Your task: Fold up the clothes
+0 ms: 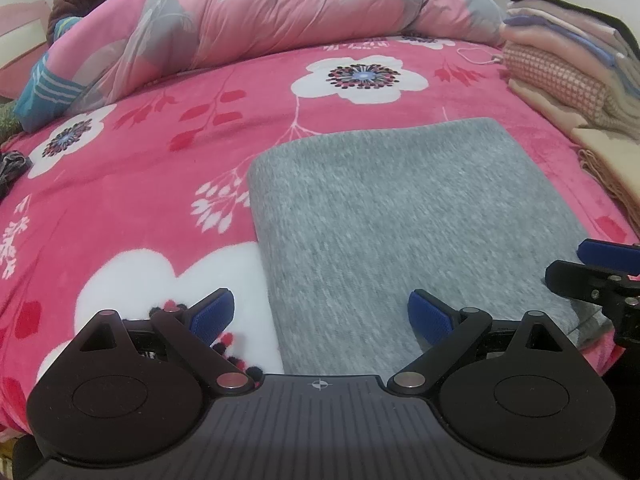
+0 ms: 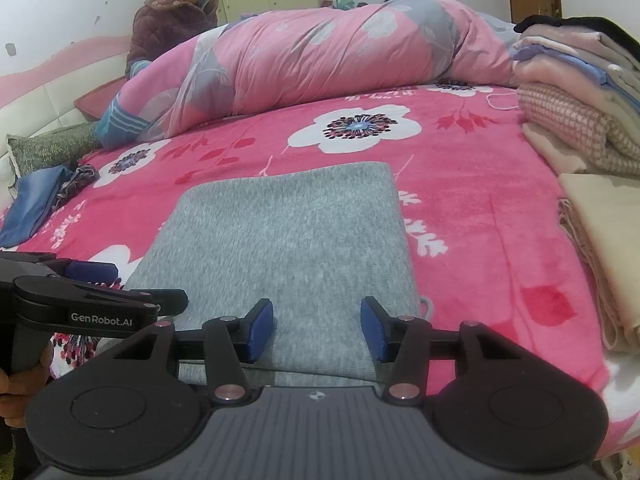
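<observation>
Grey knit, already folded into a neat rectangle, lies flat on the pink flowered bed cover [image 1: 360, 92], near the front edge of the bed and within easy reach of both tools. This grey garment [image 1: 384, 216] looks squared off on its far and side edges, which suggests the fold is nearly done and is only being released or checked.

The left gripper [image 1: 320, 316] hovers over the near left corner of the cloth with its jaws spread wide; one blue pad sits over the white flower of the cover, the other over the knit, and nothing is pinched between them. The right gripper [image 2: 318, 328] stands over the near edge of the garment, jaws part open, with the grey cloth seen between the pads but not pressed by them; I judge it has let the fabric go.

A stack of folded clothes [image 2: 580, 92] rises at the right side of the bed, probably where the finished piece belongs. A rolled pink quilt [image 2: 320, 52] lies across the far side, and a person [image 2: 172, 20] sits behind it.
</observation>
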A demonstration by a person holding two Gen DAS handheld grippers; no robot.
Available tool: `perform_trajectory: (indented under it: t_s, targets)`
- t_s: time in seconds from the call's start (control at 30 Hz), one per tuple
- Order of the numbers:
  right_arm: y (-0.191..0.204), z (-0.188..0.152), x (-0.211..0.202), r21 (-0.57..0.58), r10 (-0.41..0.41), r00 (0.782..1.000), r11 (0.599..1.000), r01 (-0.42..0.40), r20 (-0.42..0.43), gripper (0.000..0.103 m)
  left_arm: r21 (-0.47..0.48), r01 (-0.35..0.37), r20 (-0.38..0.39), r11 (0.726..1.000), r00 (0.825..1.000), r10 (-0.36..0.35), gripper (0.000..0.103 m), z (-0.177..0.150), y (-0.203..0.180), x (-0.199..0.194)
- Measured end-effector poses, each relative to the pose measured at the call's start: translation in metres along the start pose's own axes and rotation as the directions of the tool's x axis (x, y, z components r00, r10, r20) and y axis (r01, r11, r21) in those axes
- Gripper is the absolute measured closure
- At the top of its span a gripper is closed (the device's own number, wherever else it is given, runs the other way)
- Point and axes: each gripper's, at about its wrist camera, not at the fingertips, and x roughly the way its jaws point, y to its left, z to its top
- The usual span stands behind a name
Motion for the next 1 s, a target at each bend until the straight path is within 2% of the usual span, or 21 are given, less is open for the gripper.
perform_trajectory:
  t_s: [0.3,0.47,0.5,0.57,0.6,0.67,0.77,0.87,0.93,1.0]
  targets:
    - [0.001,-0.001,-0.001,-0.01,0.001,1.0,1.0,-0.001,0.004,0.047,0.006,-0.002,0.006,1.0,1.0,0.002,0.007,-0.001,-0.001,0.0]
    - [0.003,0.0,-0.003,-0.021,-0.008,1.0,1.0,0.009,0.012,0.047,-0.013,0.037,0.026,0.999,0.999,-0.037,0.007,-0.001,0.005,-0.003]
    - [0.004,0.005,-0.007,-0.027,-0.018,1.0,0.999,0.019,0.022,0.047,-0.019,0.053,0.036,0.998,0.998,-0.053,0.007,0.0,0.008,-0.004]
    - [0.007,0.031,-0.025,-0.066,-0.015,0.995,0.998,0.021,0.095,0.047,-0.032,0.086,0.057,0.996,0.995,-0.084,0.007,0.004,0.015,-0.007]
    - [0.008,0.052,-0.037,-0.086,-0.025,0.987,0.996,0.039,0.156,0.047,-0.038,0.102,0.068,0.994,0.993,-0.099,0.007,0.005,0.018,-0.008]
    - [0.007,0.1,-0.061,-0.101,-0.055,0.958,0.991,0.086,0.28,0.046,-0.047,0.113,0.067,0.993,0.992,-0.109,0.007,0.015,0.02,-0.007]
    - [-0.008,0.159,-0.093,-0.039,-0.057,0.912,0.996,0.08,0.406,0.037,-0.087,0.155,0.077,0.984,0.986,-0.148,0.006,0.021,0.029,-0.007]
    - [-0.03,0.171,-0.107,0.034,-0.042,0.898,0.999,0.03,0.439,0.028,-0.113,0.242,0.071,0.964,0.969,-0.235,0.005,0.017,0.039,-0.002]
    - [-0.043,0.153,-0.099,0.06,-0.003,0.915,0.998,-0.024,0.404,0.018,-0.137,0.31,0.052,0.941,0.951,-0.306,0.005,0.011,0.047,0.006]
    - [-0.061,0.12,-0.078,0.102,0.031,0.946,0.992,-0.068,0.324,0.018,-0.17,0.367,0.03,0.915,0.93,-0.368,0.005,0.005,0.055,0.014]
